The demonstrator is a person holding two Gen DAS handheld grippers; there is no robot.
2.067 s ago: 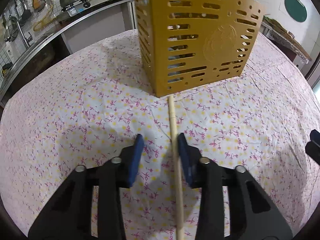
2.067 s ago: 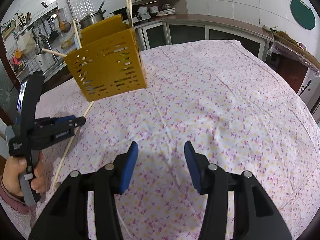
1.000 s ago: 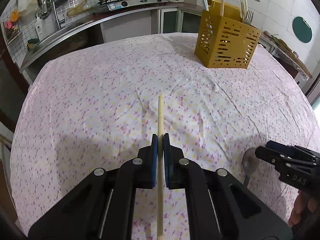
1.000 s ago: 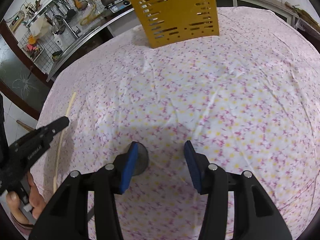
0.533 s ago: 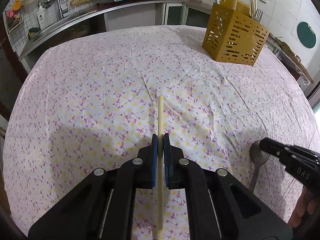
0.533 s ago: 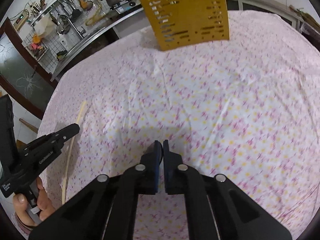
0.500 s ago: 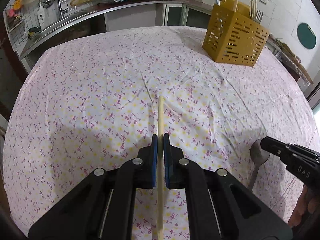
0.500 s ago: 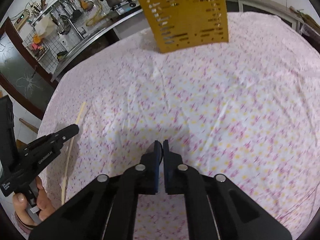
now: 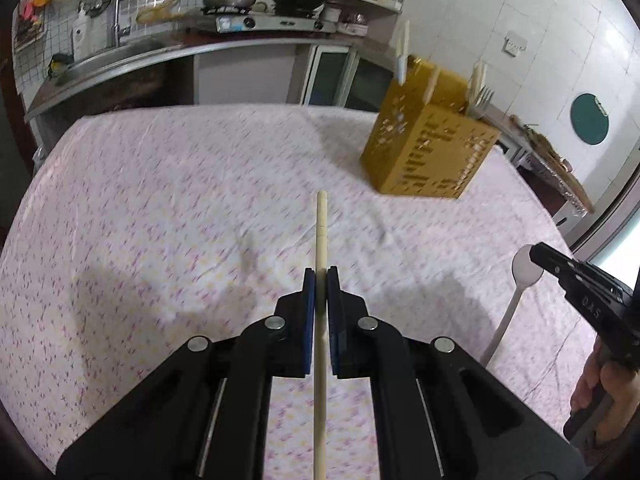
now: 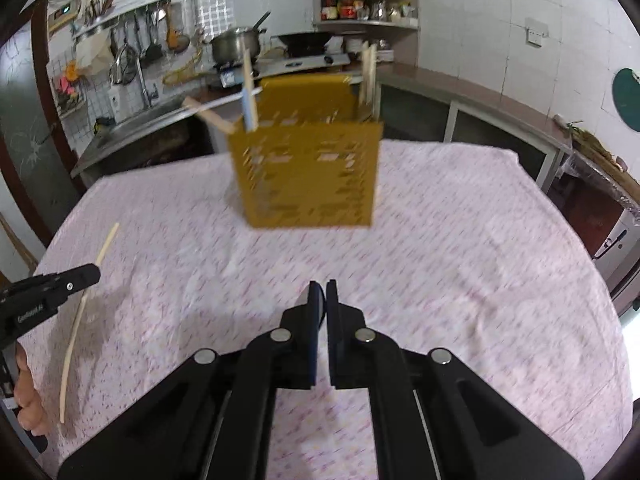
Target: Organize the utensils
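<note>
My left gripper (image 9: 321, 280) is shut on a pale wooden chopstick (image 9: 321, 232) that points forward above the table. It also shows in the right wrist view (image 10: 86, 304), held by the left gripper (image 10: 86, 274). My right gripper (image 10: 322, 292) is shut on a metal spoon (image 9: 520, 284); in the left wrist view the spoon hangs at the tip of the right gripper (image 9: 538, 254), bowl up. The yellow perforated utensil holder (image 10: 308, 172) stands on the table ahead, with chopsticks and forks in it; it also shows in the left wrist view (image 9: 432, 156).
The table is covered by a floral pink cloth (image 10: 460, 248). A kitchen counter with a sink (image 9: 108, 60), a stove and a pot (image 10: 236, 46) runs behind the table. A low cabinet (image 10: 592, 196) stands at the right.
Both grippers have lifted and tilted up, the left with the chopstick and the right with the spoon. The holder now looks closer in both views.
</note>
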